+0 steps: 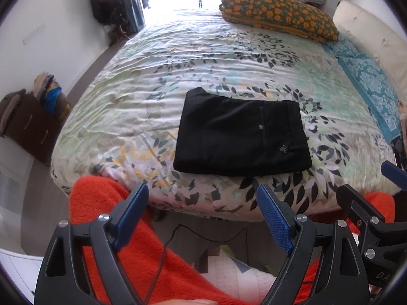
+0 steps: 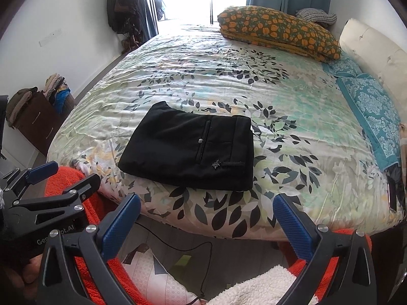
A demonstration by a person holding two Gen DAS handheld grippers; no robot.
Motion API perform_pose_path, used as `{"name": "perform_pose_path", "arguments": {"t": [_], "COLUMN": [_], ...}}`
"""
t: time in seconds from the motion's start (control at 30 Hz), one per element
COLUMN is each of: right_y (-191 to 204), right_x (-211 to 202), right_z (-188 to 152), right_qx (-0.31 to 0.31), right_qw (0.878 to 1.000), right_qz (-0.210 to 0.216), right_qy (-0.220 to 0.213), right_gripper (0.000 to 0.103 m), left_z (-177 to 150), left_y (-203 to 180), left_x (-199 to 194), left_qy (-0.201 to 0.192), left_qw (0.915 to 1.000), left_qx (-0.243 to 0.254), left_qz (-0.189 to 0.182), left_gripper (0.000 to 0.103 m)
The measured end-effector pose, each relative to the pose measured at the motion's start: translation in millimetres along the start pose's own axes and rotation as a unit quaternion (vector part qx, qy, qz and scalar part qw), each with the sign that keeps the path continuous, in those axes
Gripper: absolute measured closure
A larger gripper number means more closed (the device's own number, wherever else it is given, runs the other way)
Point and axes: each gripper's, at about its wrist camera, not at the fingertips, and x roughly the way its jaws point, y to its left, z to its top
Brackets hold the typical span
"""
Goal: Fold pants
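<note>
Pants [image 1: 241, 137] are lying folded into a compact black rectangle on the bed [image 1: 178, 58], near its front edge, at about 12 o'clock from both grippers and well apart from them. The fabric is looking matte and dense; a small round button [image 1: 261, 127], a vertical pocket seam and a tiny embroidered emblem [image 1: 282, 149] are showing on the top face. Edges are sitting fairly square, with one corner bulging at 11 o'clock.

The bed cover is thin, wrinkled cotton with a leaf print. An orange-flowered pillow [image 1: 279, 15] is sitting at the far end, at 1 o'clock, and a teal patterned runner [image 1: 368, 91] at 3 o'clock.

Left gripper [image 1: 203, 216] is standing wide, holding nothing, its blue pads knurled. Right gripper [image 2: 208, 226] is likewise gaping wide, nothing between its textured pads. Fuzzy orange cloth [image 1: 106, 203] is sitting beneath both.
</note>
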Motion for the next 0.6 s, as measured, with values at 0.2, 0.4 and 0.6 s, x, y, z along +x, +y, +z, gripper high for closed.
{"name": "perform_pose_path", "arguments": {"t": [0.2,0.4,0.6], "right_y": [0.6,-0.2,2.4], "right_x": [1.7,3.4,6.1], "right_z": [0.8,2.2,2.6], "right_qx": [-0.001,0.002,-0.003], "right_qw": [1.000,1.000,1.000], "right_qz": [-0.005,-0.017,-0.019], "right_qy": [-0.001,-0.001,0.003], "right_gripper": [0.000,0.000,0.000], "left_z": [-0.1,0.2,-0.1], "left_y": [-1.0,-0.7,1.1], "left_x": [0.2,0.4,5.0], "left_qy": [0.000,0.001,0.007], "left_qw": [1.0000,1.0000,0.9999], "left_qx": [0.000,0.001,0.008], "left_qz": [0.002,0.001,0.003], "left_gripper": [0.015,0.015,0.015]}}
